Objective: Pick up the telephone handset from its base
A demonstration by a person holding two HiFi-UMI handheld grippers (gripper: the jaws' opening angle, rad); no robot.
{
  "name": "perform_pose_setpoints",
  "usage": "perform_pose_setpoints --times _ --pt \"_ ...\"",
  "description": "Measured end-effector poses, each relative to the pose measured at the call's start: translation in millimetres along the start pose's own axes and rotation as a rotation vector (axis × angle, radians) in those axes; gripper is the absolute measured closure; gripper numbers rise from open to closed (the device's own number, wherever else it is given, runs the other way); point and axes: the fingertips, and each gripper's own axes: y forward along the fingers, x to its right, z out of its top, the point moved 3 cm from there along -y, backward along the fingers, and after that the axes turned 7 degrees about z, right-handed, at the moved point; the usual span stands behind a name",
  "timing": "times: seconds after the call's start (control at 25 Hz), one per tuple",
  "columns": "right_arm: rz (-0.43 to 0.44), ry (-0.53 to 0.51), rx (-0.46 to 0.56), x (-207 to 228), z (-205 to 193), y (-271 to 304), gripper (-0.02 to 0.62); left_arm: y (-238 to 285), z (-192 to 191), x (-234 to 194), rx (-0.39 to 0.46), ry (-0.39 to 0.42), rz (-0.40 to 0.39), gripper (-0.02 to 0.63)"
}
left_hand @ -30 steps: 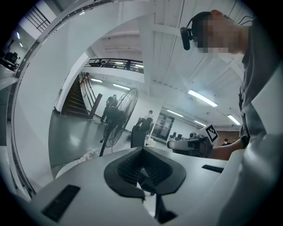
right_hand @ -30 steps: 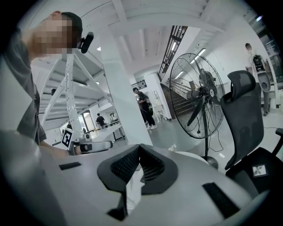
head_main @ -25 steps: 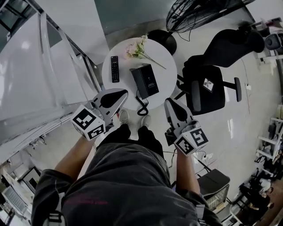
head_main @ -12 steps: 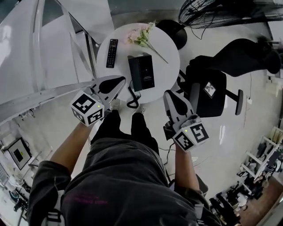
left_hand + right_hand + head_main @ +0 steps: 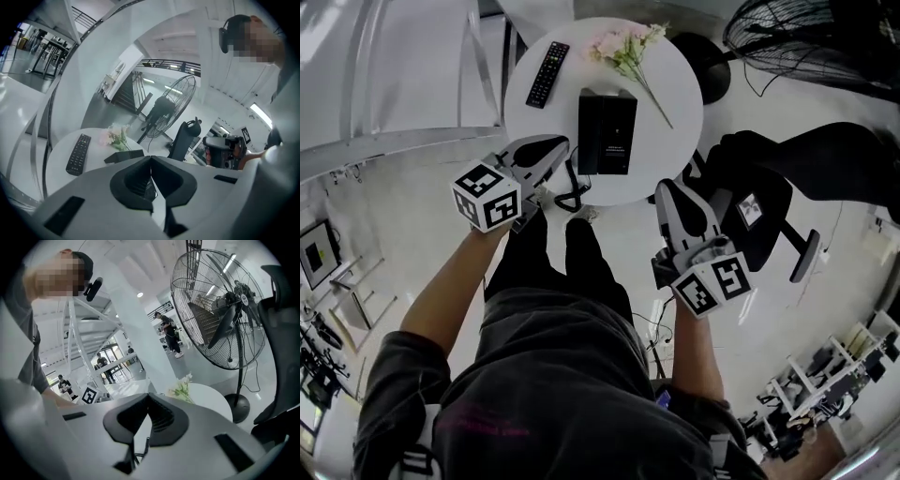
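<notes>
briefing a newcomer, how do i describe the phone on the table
Look at the round white table beside the black office chair. The telephone is the black box at its middle; unlike the slim remote and the pink flowers, it trails a coiled cord over the table's edge.

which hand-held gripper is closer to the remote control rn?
Left. The left hand-held gripper is at the round table's near-left edge, on the same side as the remote control. The right hand-held gripper is off the near-right edge, beyond the telephone.
</notes>
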Motion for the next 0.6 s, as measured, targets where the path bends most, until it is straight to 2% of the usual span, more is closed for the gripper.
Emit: perform_pose_setpoints --times 0.32,0.6 --pt "0.020 0.021 -0.035 23.8 -29.7 14.0 0.583 32.0 -40.5 -26.9 -0.045 -0.030 0.042 0.586" --pt "0.009 0.030 -0.054 28.2 -41.3 16.0 0.583 51.2 -67.8 -43.5 -0.100 -0.054 0.034 0.504"
